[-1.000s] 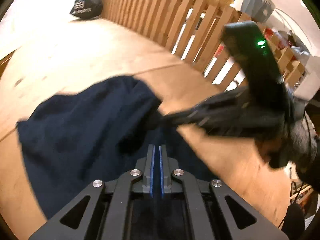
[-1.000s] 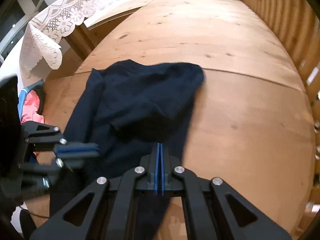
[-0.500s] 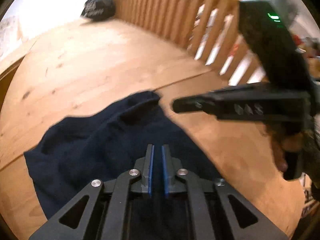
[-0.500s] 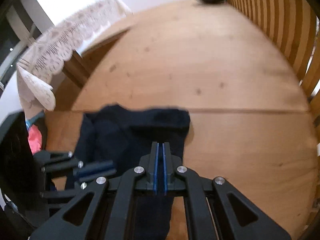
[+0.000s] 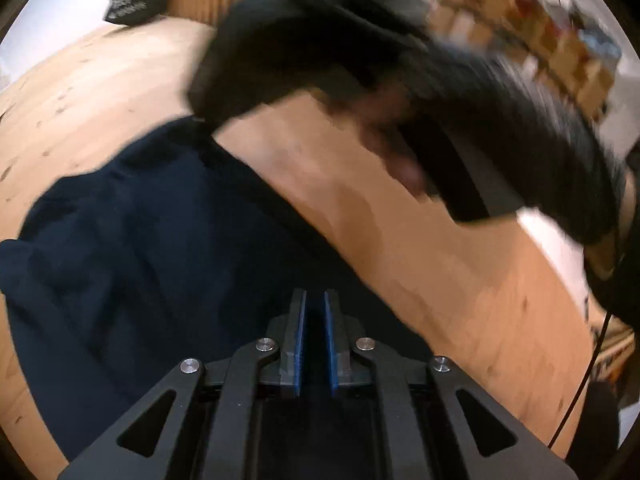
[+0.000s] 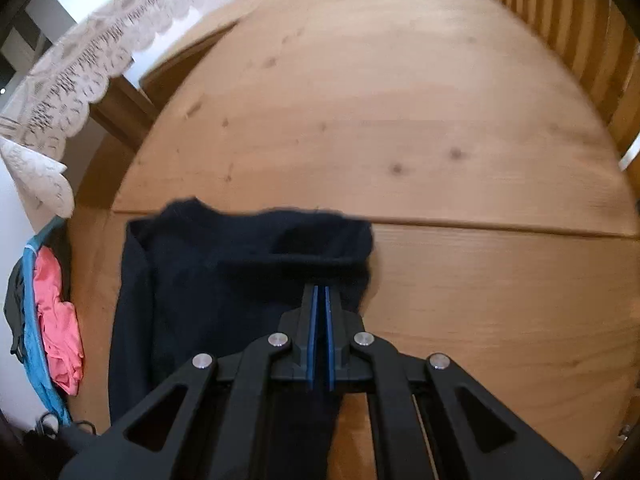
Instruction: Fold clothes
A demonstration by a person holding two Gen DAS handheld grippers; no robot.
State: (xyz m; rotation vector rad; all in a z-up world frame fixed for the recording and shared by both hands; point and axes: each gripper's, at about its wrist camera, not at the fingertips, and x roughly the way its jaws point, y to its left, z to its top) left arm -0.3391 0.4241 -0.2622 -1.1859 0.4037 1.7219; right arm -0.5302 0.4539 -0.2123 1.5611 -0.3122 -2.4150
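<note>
I have both jaws nearly pressed together, the right gripper (image 6: 319, 300) apparently pinching the navy garment (image 6: 224, 264) to drag a fold across the bench (image 6: 440, 120), the left gripper (image 5: 314, 312) maybe empty.

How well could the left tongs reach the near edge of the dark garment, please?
Probably well: the garment lies right under the left tongs, with nothing between; the blurred right tongs sit farther off.

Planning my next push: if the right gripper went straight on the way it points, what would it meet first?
Most likely the navy garment just beyond the right gripper, then the bare wooden table; depth is unclear.
</note>
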